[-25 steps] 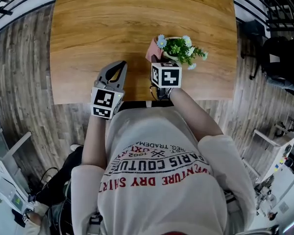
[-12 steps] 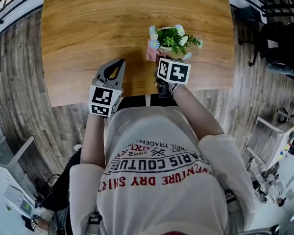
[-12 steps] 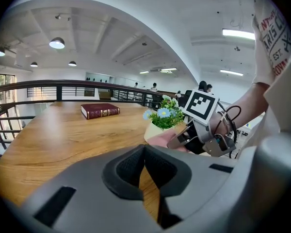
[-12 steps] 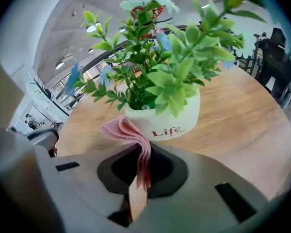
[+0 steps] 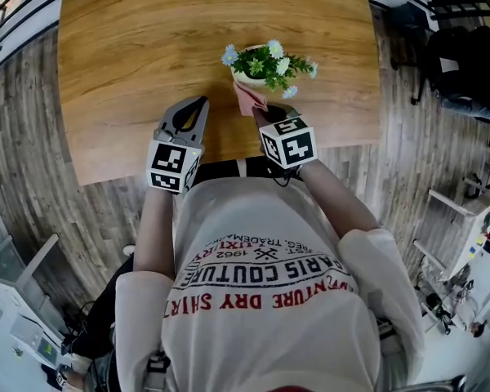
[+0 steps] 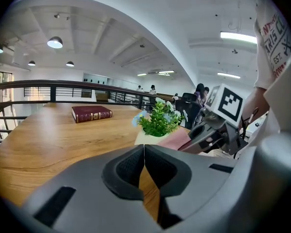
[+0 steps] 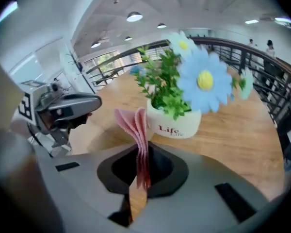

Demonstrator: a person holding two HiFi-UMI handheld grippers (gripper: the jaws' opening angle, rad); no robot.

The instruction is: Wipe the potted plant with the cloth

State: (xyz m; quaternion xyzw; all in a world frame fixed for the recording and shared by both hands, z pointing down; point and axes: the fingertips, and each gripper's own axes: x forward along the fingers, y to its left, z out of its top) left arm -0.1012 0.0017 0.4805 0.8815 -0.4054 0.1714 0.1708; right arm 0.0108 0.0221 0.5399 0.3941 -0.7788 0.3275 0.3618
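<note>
Your right gripper is the nearer one, and it carries the tool. Its jaws are clamped on the pink cloth, which is folded into pleats with a zigzag edge. The cloth's long axis runs straight out along the jaws, and its free end points at the potted plant.

The plant stands on the tabletop, right of centre and a little in from the near edge. It is directly ahead of that gripper and slightly to its right. The cloth tip sits at the near-left side of the white pot, but you cannot tell from these views whether it touches the pot. The coming stroke probably depends on that short gap: push forward and a little right to bring fabric, not jaw, against the pot or leaves.

The plant is a low white pot with lettering, dense green sprigs and small blue and white daisy-like flowers. One blue bloom leans toward your right gripper. It looks light and easy to tip.

Your left gripper hangs over the near edge, left of the plant and well apart from it. Its jaws are closed with nothing between them. A red book lies by the far edge.
</note>
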